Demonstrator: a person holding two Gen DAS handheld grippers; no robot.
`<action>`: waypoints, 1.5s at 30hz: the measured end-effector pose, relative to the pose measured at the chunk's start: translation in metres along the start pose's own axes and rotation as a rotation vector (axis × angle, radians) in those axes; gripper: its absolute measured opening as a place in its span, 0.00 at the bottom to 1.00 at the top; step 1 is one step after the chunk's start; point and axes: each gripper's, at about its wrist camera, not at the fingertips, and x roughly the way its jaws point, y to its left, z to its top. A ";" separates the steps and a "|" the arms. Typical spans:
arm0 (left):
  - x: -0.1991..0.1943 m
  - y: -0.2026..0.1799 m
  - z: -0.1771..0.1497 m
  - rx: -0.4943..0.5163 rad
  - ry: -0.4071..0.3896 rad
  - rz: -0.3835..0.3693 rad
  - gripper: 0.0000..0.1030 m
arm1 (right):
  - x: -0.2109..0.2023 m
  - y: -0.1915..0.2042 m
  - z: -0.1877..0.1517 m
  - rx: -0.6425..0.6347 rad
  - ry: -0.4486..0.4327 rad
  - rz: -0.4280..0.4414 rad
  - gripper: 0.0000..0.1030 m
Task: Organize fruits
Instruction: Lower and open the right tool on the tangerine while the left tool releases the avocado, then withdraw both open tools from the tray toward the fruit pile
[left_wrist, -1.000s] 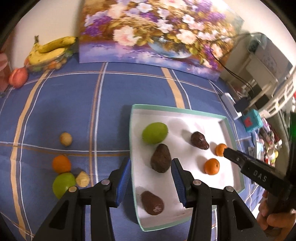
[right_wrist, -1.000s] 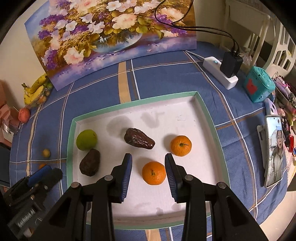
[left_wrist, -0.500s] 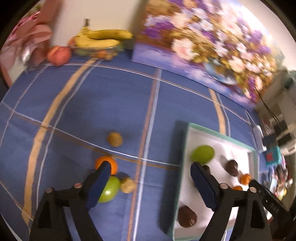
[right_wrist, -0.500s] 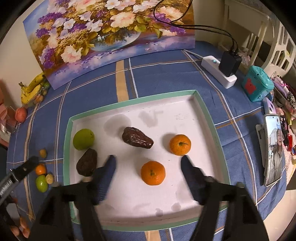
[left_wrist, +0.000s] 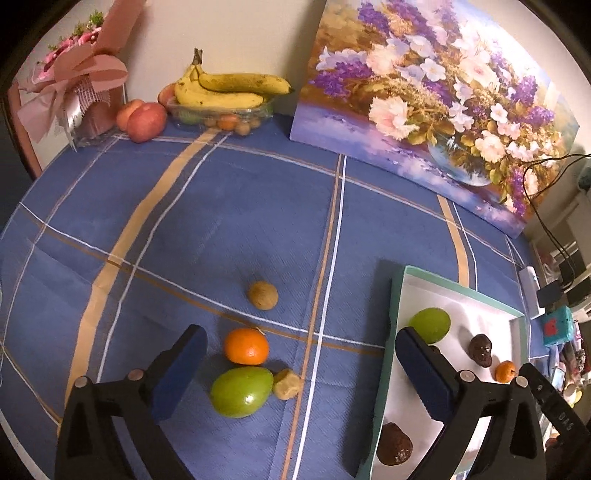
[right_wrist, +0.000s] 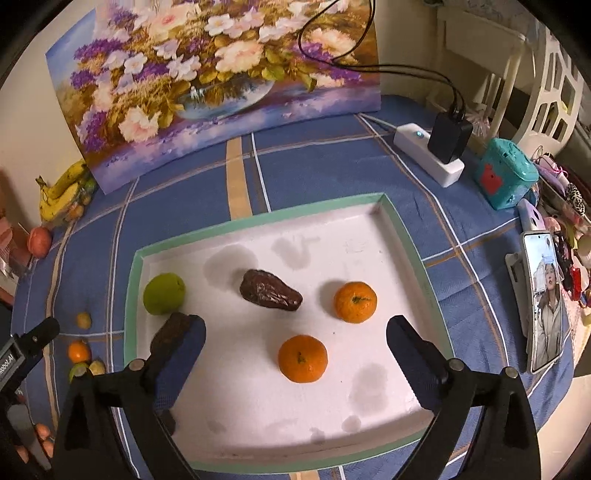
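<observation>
1. Left wrist view: our left tongs (left_wrist: 295, 373) are spreading, empty, over the desk left of the white green-rimmed tray (left_wrist: 397, 280); an orange tangerine (left_wrist: 246, 346), green oval fruit (left_wrist: 242, 390) and two small brown fruits await.
2. Right wrist view alone shows the whole tray (right_wrist: 258, 221): our right tongs (right_wrist: 295, 350) are spreading around a loose tangerine (right_wrist: 303, 358); several fruits are already placed.

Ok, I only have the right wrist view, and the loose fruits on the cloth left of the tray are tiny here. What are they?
Observer: A brown round fruit, an orange, a green fruit and a small tan fruit.
Operator: Are any touching?
Observer: The small tan fruit leans against the green fruit.
Operator: My finger hides the tray's near left corner.
Observer: A third dark fruit lies there, inside the tray.
</observation>
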 end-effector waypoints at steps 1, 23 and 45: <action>-0.002 0.001 0.000 -0.001 -0.007 -0.005 1.00 | -0.001 0.000 0.000 0.005 -0.009 0.006 0.96; -0.042 0.041 0.016 0.052 -0.123 -0.009 1.00 | -0.008 0.077 -0.004 -0.126 -0.068 0.162 0.96; -0.057 0.131 0.018 -0.172 -0.117 -0.035 0.99 | -0.005 0.177 -0.033 -0.227 -0.020 0.394 0.95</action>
